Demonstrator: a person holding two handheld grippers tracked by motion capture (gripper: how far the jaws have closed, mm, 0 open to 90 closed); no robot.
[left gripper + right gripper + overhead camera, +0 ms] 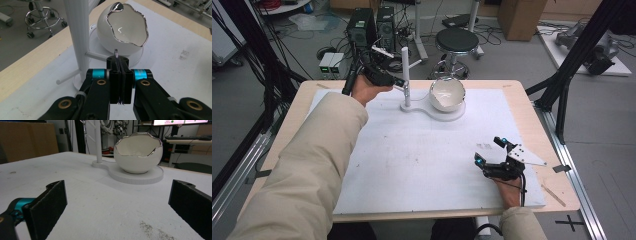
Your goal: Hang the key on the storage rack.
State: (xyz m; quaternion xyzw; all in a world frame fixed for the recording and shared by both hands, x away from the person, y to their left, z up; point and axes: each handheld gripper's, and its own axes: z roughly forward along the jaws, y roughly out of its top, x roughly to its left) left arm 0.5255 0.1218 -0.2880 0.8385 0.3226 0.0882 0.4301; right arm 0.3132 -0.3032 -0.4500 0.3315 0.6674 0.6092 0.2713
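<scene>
Ring: small silvery loop pinched between the left gripper's pressed-together jaws, just short of the stand's lower peg.
Right gripper: resting low over the near right of the bench, jaws spread wide, nothing between them.
Left gripper: held at the far left, beside the white jewellery stand.
Eggshell bowl: white with silver rim, tilted on the stand's round base, beyond the ring.
Stool: on the floor behind the bench.

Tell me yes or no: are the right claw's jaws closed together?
No. In the right gripper view the right claw has its two black jaws standing far apart, with bare white table between them.
</scene>
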